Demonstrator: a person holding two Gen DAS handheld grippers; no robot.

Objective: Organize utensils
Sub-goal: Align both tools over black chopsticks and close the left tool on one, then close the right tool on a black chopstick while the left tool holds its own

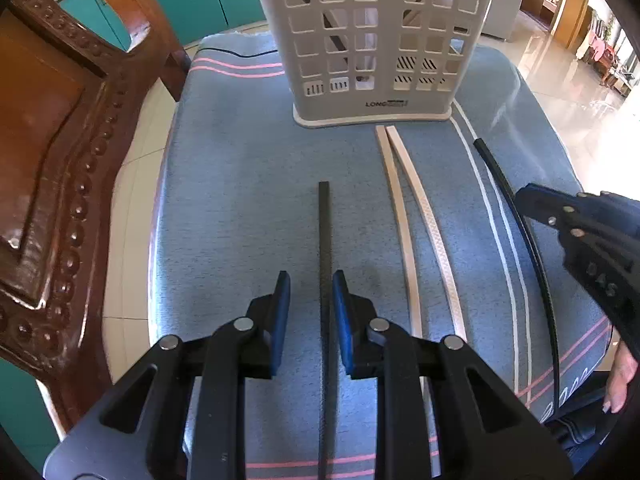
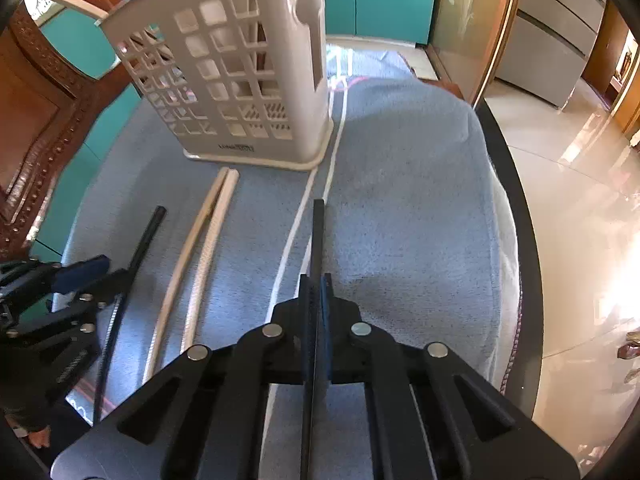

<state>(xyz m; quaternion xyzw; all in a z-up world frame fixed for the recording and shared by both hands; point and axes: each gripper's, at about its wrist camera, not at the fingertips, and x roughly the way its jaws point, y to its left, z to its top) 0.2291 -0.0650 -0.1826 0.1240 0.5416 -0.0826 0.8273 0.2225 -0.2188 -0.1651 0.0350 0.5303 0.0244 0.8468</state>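
A black chopstick (image 1: 324, 220) lies on the blue cloth (image 1: 240, 200) and runs between the jaws of my left gripper (image 1: 311, 280). The left blue pad stands clear of it, so this gripper is open. My right gripper (image 2: 317, 280) is shut on a second black chopstick (image 2: 318, 232), which points toward the white slotted utensil holder (image 2: 240, 80). In the left wrist view that gripper (image 1: 520, 200) sits at the right over its chopstick (image 1: 500, 172). Two pale wooden chopsticks (image 1: 404, 200) lie side by side between the two black ones. Dark sticks show inside the holder (image 1: 380, 40).
A carved wooden chair (image 1: 60, 160) stands close on the left of the cloth-covered table. The table's dark rim (image 2: 516, 200) and shiny floor tiles (image 2: 580, 200) lie to the right. A person's hand (image 1: 622, 376) shows at the lower right.
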